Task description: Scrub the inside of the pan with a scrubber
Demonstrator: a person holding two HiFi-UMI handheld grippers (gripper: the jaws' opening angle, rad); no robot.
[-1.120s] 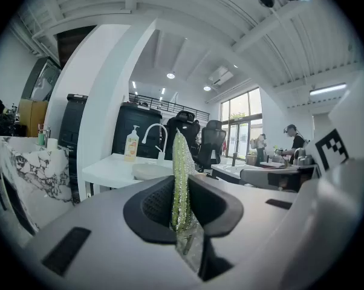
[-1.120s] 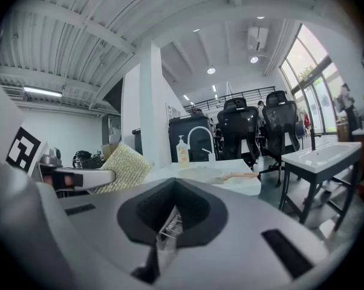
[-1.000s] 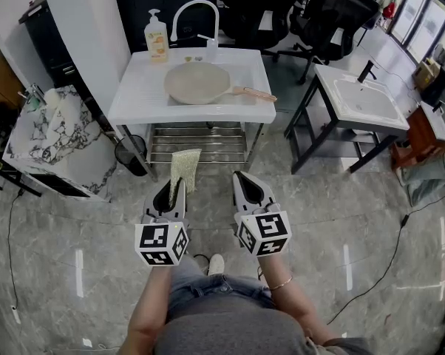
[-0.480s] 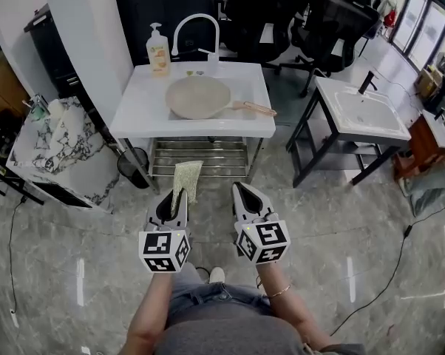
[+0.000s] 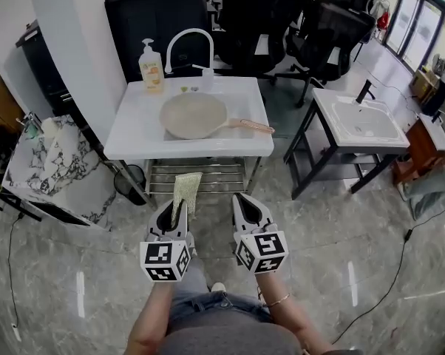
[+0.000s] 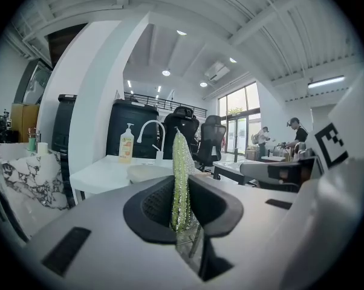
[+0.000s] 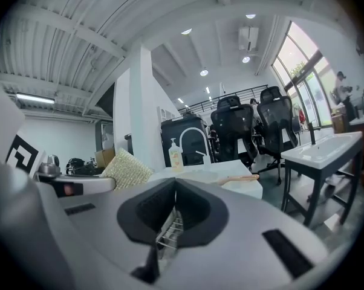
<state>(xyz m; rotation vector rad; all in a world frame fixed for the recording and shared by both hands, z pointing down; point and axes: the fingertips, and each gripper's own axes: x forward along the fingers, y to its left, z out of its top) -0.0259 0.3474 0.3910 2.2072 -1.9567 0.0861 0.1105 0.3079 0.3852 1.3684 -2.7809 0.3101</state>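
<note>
Head view: your left gripper (image 5: 171, 208) clamps scrubber (image 5: 184, 189); right gripper (image 5: 247, 203) closed, empty; pan (image 5: 193, 115) well ahead, scrubbing apparently not begun.

Head camera looks steeply down from above the person, left gripper (image 5: 172, 205) and right gripper (image 5: 246, 202) close below, sink table (image 5: 134, 135) farther ahead. Each gripper camera sits low, facing level along its own jaws toward that table. All three share faucet (image 5: 187, 41), soap bottle (image 5: 150, 63), pan (image 5: 193, 115)
</note>
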